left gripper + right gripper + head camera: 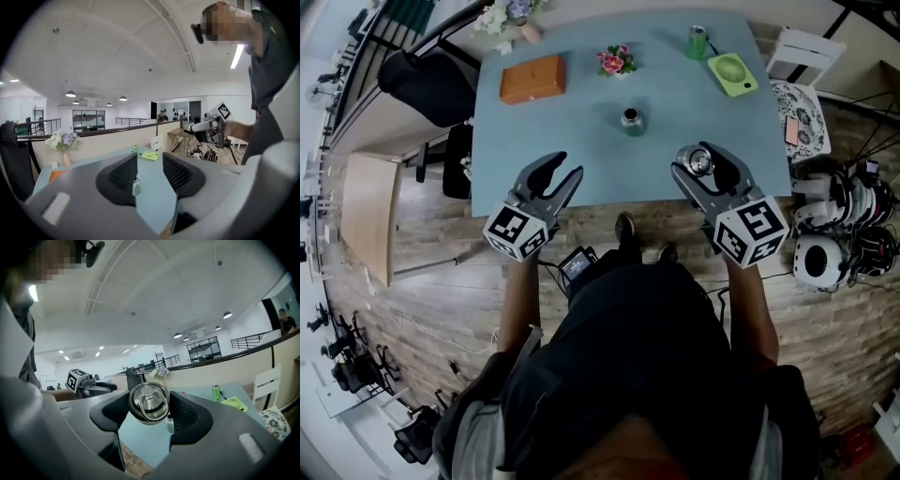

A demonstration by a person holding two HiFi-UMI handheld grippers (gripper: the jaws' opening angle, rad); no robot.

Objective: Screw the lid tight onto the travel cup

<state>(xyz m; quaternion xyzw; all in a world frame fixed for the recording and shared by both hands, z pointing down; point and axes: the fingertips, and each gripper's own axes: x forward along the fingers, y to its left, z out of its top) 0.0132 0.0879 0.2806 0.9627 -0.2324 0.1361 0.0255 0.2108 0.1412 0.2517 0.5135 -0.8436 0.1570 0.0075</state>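
Two grippers hang over the counter's (581,141) near edge. The left gripper's (565,169) fingers are slightly apart and empty; the right gripper's (703,165) fingers clamp the steel lid (148,403). The cup (633,120) stands mid-counter. Beyond it sit a box (532,78), flowers (615,61), a can (697,42) and a fan (732,73).

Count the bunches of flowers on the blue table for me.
2. A pale bunch stands at the far left corner of the table; a small pink bunch sits right of the orange box. None seems hidden.
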